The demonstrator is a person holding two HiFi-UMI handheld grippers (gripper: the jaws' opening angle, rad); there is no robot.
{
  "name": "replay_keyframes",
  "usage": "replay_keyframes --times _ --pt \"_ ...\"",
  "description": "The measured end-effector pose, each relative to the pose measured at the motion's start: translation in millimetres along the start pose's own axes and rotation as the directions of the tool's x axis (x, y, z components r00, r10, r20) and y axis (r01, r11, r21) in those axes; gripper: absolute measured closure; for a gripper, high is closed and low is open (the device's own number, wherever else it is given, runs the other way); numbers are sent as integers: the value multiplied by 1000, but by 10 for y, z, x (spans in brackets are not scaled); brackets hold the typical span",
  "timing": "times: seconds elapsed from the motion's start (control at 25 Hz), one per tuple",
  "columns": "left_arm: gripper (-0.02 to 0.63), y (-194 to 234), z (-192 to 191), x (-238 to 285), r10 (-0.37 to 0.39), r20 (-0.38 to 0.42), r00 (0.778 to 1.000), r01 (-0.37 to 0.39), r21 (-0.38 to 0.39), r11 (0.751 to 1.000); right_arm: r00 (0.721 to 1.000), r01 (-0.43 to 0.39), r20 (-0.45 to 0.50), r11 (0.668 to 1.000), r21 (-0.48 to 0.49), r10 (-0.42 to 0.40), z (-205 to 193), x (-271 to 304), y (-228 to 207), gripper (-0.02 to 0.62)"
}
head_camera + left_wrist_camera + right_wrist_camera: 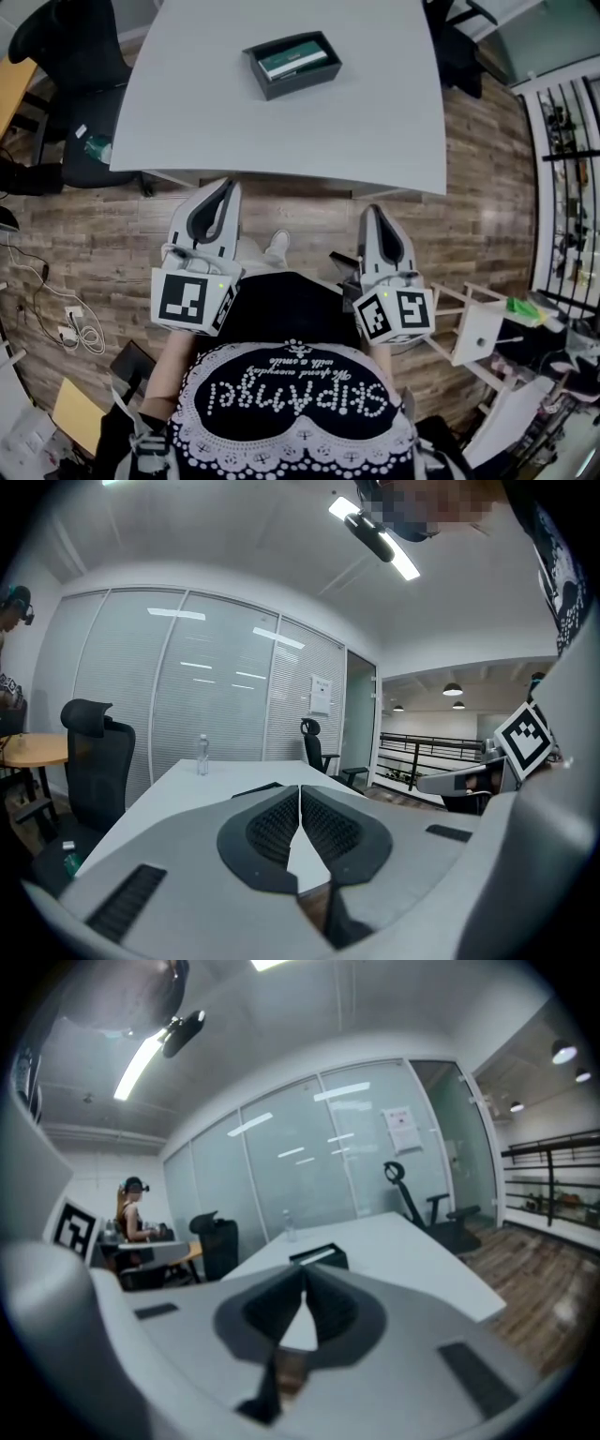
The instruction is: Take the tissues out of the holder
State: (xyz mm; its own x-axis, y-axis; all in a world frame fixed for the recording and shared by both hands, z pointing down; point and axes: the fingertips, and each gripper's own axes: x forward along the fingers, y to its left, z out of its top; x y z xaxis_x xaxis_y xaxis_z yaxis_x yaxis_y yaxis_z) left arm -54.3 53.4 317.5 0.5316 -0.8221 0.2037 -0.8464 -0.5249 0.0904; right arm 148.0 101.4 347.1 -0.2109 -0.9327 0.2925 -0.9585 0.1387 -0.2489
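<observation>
A pale grey table (281, 141) stands on a wood-plank floor (94, 234). In the head view a black office chair (70, 47) sits by its left corner, just beside an orange-topped desk (14, 89). White cables (75, 323) lie on the floor at the lower left. At the right stands a white frame (473, 328), perhaps a small stool. In the left gripper view a clear bottle (202, 756) stands upright on the table's far part, before a glass wall (216, 686) bearing a paper notice (322, 694). A second black chair (314, 747) stands near the far corner, and a dark railing (422, 752) runs further right. In the right gripper view a person (131, 1213) is at a desk in the background.
</observation>
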Motion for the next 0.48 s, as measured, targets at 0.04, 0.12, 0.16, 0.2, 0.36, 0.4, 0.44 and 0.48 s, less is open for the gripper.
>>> replay_keyframes --times 0.04,0.12,0.16,0.2,0.36,0.4,0.44,0.48 --pt "577 -24 10 18 4 3 1000 -4 -1 1000 1000 -4 1 1000 0 4 11 8 -34 560" --pt "577 -54 31 44 11 8 1000 -11 -3 1000 1000 -10 5 1000 2 10 37 20 -85 560" --pt "577 -58 38 50 14 8 1000 -14 -3 1000 1000 -12 8 1000 4 12 47 24 -101 561" --pt "577 -56 43 52 18 8 1000 -18 -3 1000 1000 -13 11 1000 7 13 53 25 -112 561" --pt "577 -33 73 39 35 13 999 -35 -6 999 1000 -19 13 1000 14 19 51 15 -131 560" --pt "577 -29 84 41 37 15 999 -37 -6 999 1000 -19 14 1000 15 19 55 13 -135 561" --pt "577 -30 93 48 37 16 999 -37 -6 999 1000 -17 15 1000 16 17 60 12 -141 561" --pt "577 -37 100 60 36 16 999 -35 -7 999 1000 -15 17 1000 18 14 65 10 -152 560"
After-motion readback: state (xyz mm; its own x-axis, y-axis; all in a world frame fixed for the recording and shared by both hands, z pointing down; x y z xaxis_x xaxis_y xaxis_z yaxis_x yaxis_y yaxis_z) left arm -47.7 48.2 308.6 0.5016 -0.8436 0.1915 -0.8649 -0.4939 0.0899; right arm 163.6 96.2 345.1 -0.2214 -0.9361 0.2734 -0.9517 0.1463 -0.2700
